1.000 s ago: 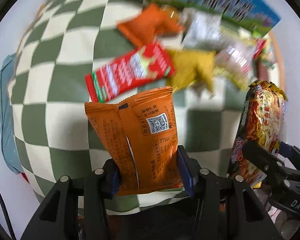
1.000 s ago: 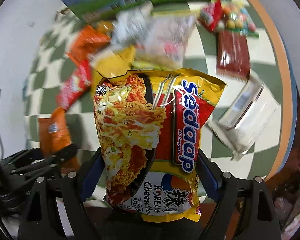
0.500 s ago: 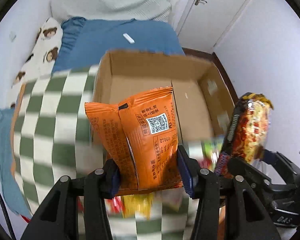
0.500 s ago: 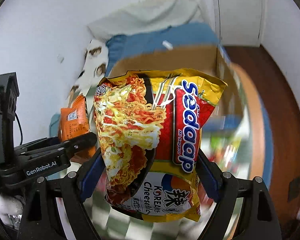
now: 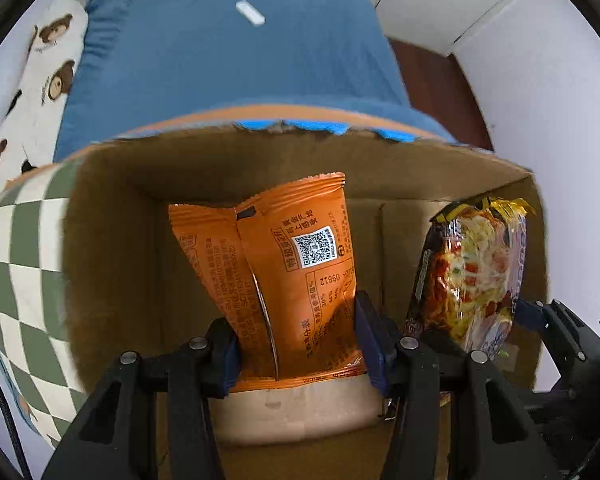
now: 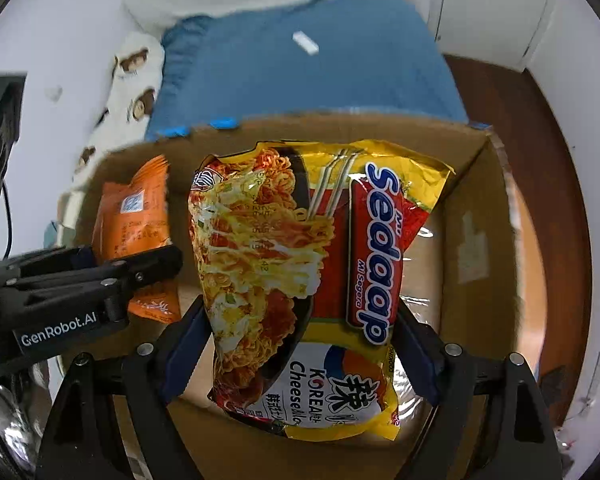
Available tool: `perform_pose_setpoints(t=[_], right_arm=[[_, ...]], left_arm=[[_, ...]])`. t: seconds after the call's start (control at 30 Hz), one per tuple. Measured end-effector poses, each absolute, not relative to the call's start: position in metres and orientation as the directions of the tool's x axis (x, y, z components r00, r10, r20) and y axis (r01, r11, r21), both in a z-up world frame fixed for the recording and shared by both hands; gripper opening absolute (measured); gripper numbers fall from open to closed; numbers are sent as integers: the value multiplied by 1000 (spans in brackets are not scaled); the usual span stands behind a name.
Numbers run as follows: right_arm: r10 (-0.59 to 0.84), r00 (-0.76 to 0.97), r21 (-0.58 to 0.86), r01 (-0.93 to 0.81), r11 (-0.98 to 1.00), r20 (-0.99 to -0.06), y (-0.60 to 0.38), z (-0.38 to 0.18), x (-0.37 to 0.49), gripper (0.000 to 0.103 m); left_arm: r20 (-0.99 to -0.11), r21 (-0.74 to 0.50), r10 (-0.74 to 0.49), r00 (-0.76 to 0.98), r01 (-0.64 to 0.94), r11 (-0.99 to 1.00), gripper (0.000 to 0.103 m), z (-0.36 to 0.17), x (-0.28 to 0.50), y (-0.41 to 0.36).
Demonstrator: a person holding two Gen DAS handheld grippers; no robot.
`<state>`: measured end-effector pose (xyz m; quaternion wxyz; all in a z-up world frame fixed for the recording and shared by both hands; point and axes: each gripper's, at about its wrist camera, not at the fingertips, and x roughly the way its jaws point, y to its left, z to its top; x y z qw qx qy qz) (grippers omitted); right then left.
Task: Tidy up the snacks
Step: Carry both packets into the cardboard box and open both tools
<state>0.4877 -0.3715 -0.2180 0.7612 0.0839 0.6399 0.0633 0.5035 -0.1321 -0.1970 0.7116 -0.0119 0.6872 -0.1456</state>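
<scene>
My left gripper (image 5: 298, 336) is shut on an orange snack packet (image 5: 284, 276) and holds it upright inside an open cardboard box (image 5: 112, 216). My right gripper (image 6: 300, 340) is shut on a yellow and red Sedaap noodle packet (image 6: 308, 280), also inside the box (image 6: 476, 216), to the right of the left one. The noodle packet (image 5: 472, 272) shows at the right in the left wrist view. The orange packet (image 6: 136, 220) and left gripper (image 6: 136, 268) show at the left in the right wrist view.
The box sits on a green and white checked cloth (image 5: 20, 264). Behind it lie a blue bed cover (image 5: 236, 48) and a bear-print pillow (image 5: 36, 72). A white wall (image 5: 548, 92) and dark wooden floor (image 6: 552, 128) are to the right.
Both grippers have carried their packets away from the snack pile on the checked cloth, over to the cardboard box and down into it. Both stay shut on their packets.
</scene>
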Motion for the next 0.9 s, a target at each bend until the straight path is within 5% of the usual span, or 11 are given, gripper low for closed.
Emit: perform_pose_setpoints(t=[0.33, 0.4, 0.47, 0.53, 0.9], right_arm=[[228, 61, 229, -3, 974, -972, -348, -266, 530, 88], [234, 43, 235, 9, 972, -971, -334, -279, 529, 91], [232, 61, 233, 16, 972, -971, -339, -279, 530, 98], [246, 71, 248, 24, 968, -967, -341, -280, 527, 98], [189, 101, 196, 65, 978, -977, -356, -235, 483, 98]], left_arm=[[-974, -222, -212, -81, 156, 962, 49, -237, 516, -145], [-975, -216, -207, -78, 147, 965, 60, -237, 518, -146], [-978, -208, -202, -52, 144, 968, 87, -232, 520, -145], [-980, -199, -197, -29, 147, 969, 92, -226, 519, -143], [-982, -140, -158, 103, 164, 976, 92, -170, 482, -131]])
